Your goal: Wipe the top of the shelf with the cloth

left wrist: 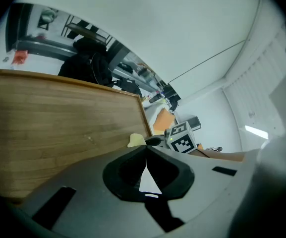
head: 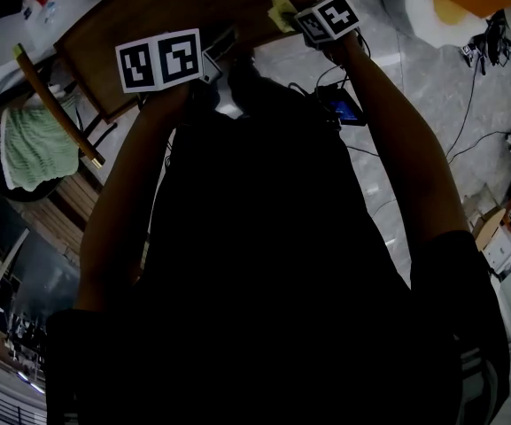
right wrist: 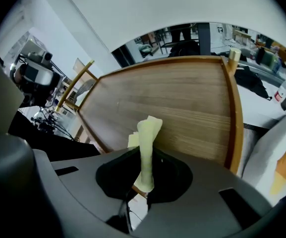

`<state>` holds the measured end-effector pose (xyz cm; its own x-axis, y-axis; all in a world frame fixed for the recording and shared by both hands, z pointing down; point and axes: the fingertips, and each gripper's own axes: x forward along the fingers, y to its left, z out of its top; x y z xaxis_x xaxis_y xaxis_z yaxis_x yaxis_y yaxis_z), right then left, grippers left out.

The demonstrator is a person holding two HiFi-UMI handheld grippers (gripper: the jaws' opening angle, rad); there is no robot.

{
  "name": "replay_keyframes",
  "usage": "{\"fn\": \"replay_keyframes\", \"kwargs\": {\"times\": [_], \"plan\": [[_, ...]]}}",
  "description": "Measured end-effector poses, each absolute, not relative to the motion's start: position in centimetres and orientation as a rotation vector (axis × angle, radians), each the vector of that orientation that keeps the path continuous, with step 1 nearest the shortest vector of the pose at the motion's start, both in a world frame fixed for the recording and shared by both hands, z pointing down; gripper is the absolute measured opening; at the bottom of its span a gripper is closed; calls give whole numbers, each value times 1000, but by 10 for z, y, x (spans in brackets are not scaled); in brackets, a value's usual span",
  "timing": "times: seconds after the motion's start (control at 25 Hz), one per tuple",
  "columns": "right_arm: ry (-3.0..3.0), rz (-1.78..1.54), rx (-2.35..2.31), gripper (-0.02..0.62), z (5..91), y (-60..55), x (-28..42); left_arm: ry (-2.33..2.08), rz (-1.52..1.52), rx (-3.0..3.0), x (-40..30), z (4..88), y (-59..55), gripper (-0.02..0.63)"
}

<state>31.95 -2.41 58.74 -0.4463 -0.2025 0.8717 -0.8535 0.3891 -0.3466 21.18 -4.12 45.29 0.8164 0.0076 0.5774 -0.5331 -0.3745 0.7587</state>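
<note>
Head view: dim and underexposed. The person's torso (head: 264, 264) is a near-black mass; the floor (head: 414, 69) at upper right is brighter. Both gripper views: bright, even light, strong fisheye bending, black corners. The left gripper (left wrist: 146, 148) and right gripper (right wrist: 145, 151) look soft up close; the cloth (right wrist: 148, 130) is slightly blurred.

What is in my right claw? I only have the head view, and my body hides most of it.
Observer: The right gripper view shows the right claw shut on a pale yellow cloth, a folded strip poking out past the jaws.
Operator: And the left claw?
Observer: The left claw is shut, with nothing between its jaws.
Operator: Where is the shelf top?
Observer: The wooden shelf top lies straight ahead of the cloth; whether they touch I cannot tell.
</note>
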Motion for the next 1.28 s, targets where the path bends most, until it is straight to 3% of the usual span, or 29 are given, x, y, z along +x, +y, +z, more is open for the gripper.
{"fn": "replay_keyframes", "kwargs": {"times": [0.44, 0.64, 0.92, 1.08, 1.28], "plan": [[-1649, 971, 1173, 52, 582, -10, 385, -382, 591, 1903, 216, 445, -34, 12], [-1523, 906, 1263, 52, 578, -12, 400, -417, 570, 1904, 188, 437, -34, 12], [-1329, 1113, 1456, 52, 578, -4, 414, -470, 510, 1909, 127, 415, -32, 12], [-1759, 1095, 1622, 51, 517, -68, 363, -518, 450, 1933, 78, 399, -42, 12], [-2631, 965, 1646, 51, 320, -155, 222, -600, 309, 1974, 12, 371, -75, 12]]}}
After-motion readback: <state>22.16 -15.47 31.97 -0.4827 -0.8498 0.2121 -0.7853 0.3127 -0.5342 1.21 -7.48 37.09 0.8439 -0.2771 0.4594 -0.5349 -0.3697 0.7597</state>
